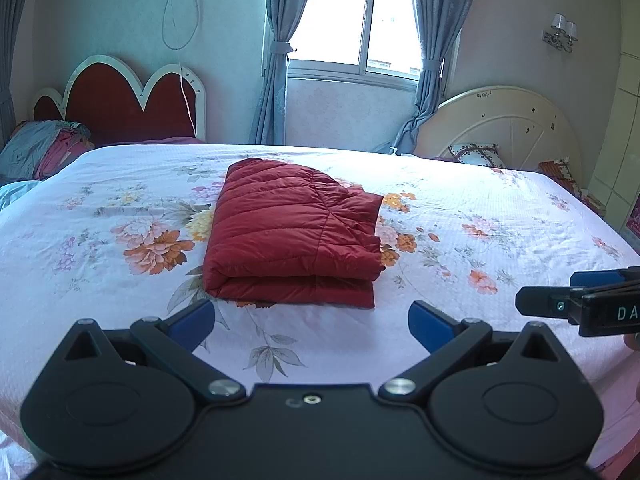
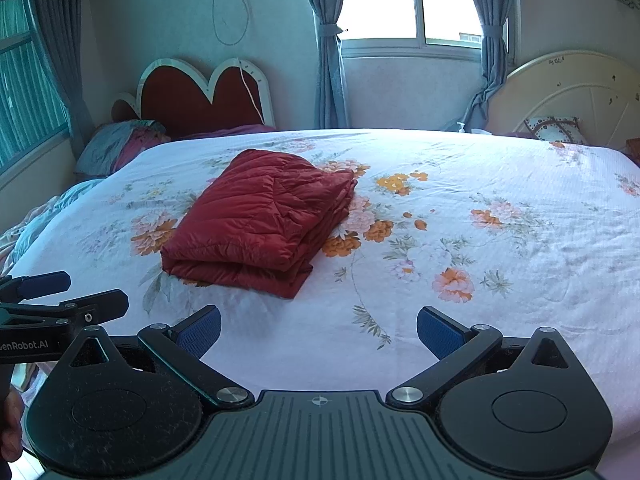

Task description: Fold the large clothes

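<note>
Neatly folded, quilted red puffer jacket (image 1: 292, 236) forms rectangle.

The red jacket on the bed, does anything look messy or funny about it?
A little. The red jacket is folded, lying on the flowery bedsheet, but its right side is uneven, with crumpled layers poking out. Nothing looks torn or spilled.

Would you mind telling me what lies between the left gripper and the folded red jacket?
Only bare floral bedsheet lies between the left gripper and the red jacket, seen in the left wrist view.
</note>
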The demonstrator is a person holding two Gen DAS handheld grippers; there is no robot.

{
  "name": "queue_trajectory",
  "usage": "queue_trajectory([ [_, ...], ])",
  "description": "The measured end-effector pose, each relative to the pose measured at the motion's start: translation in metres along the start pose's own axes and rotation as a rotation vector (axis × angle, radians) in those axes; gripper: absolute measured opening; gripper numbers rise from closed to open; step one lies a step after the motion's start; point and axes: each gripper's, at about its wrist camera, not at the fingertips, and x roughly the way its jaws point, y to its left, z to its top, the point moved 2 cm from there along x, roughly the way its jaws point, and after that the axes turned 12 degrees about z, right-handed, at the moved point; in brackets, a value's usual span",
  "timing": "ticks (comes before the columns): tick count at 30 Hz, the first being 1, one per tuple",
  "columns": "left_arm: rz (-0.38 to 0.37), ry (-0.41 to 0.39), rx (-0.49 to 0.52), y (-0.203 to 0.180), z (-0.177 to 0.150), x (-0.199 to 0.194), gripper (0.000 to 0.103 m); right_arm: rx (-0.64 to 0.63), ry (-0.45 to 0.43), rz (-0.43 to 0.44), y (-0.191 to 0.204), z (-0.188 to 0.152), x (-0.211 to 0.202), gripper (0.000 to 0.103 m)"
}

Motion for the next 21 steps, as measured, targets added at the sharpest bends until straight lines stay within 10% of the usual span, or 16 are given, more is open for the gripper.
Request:
queue_trajectory([
  [21, 0.011, -0.01, 0.014, -0.009, 0.006, 0.002, 0.102, 0.0, -0.004, 0.007, -0.01, 0.001, -0.003, 0.103],
])
